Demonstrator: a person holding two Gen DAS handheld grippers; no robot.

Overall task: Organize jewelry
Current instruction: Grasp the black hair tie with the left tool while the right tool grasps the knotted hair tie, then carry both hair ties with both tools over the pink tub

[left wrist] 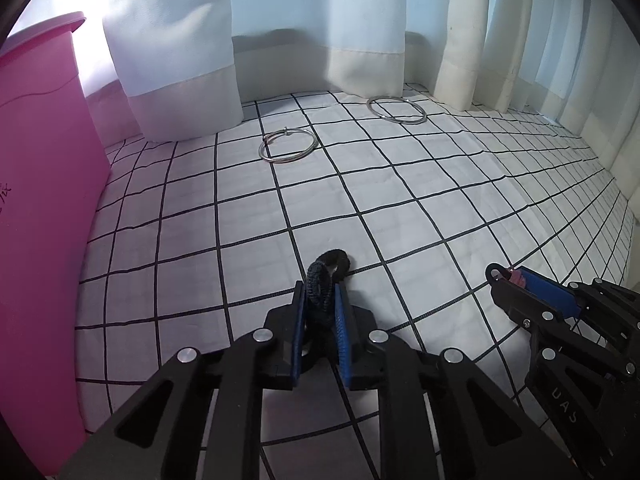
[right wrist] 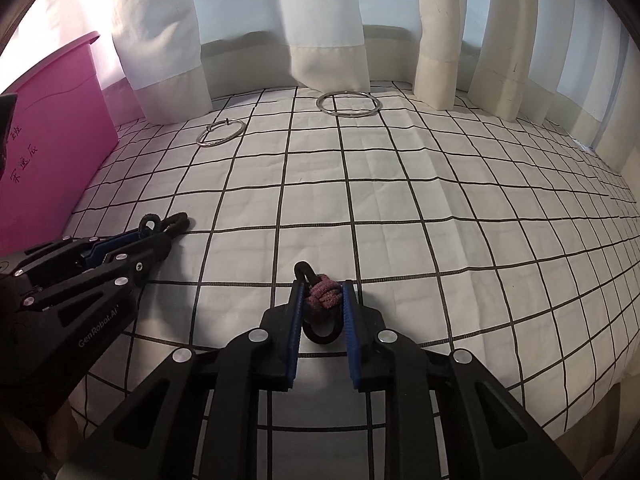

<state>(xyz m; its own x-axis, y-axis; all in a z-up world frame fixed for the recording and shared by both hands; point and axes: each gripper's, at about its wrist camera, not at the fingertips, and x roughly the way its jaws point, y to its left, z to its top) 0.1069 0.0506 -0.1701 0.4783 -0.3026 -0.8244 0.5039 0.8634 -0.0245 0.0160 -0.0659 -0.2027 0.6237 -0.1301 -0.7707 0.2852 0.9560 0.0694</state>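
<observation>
Two metal rings (left wrist: 289, 146) (left wrist: 397, 109) are laid on the checked cloth (left wrist: 400, 208) before the curtain (left wrist: 180, 40). A bin (left wrist: 44, 200) is placed at the left.

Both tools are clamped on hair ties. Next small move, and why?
Probably lift both straight up off the checked cloth. The left tool is shut on the black hair tie, the right tool on the pink-and-black hair tie, and both ties still look low on the cloth. The pink bin stands left.
</observation>
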